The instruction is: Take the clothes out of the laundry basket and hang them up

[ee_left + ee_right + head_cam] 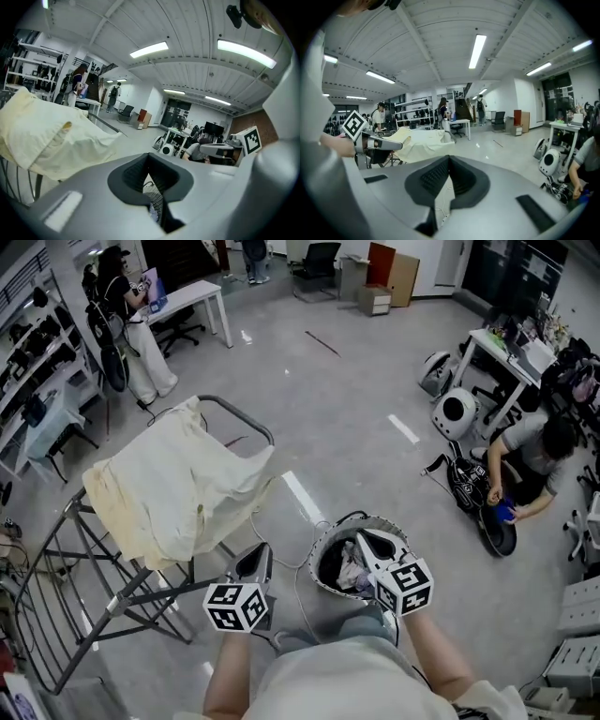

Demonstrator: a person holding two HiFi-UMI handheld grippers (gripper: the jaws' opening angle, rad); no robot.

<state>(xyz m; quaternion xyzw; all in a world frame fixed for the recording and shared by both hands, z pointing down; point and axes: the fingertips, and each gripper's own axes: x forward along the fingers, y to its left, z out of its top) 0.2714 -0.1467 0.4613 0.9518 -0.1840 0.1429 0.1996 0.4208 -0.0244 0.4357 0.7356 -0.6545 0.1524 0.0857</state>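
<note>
Grey office floor [347, 399] spreads under the whole scene, with shelving along the far left wall.

The left gripper [260, 557] has its jaws pressed together with nothing between them. The left gripper view shows the same: the dark pads of this gripper [149, 163] meet at the tip. The right gripper [368, 542] also has its jaws together and empty, which the right gripper view confirms [449, 161]. Both are held out in front of the person, side by side.

The right gripper sits over the round laundry basket [327, 542], which stands on the floor just ahead of the person. Crumpled clothes [351, 572] lie inside it. The left gripper is just beside the basket, on the side nearer the drying rack [97, 605].

A cream sheet [178, 482] hangs draped over the top of the rack; it also shows in the left gripper view [42, 136] and the right gripper view [424, 140].

Further off, one person [532, 457] crouches at the right, and another [131, 329] stands at the upper left.
</note>
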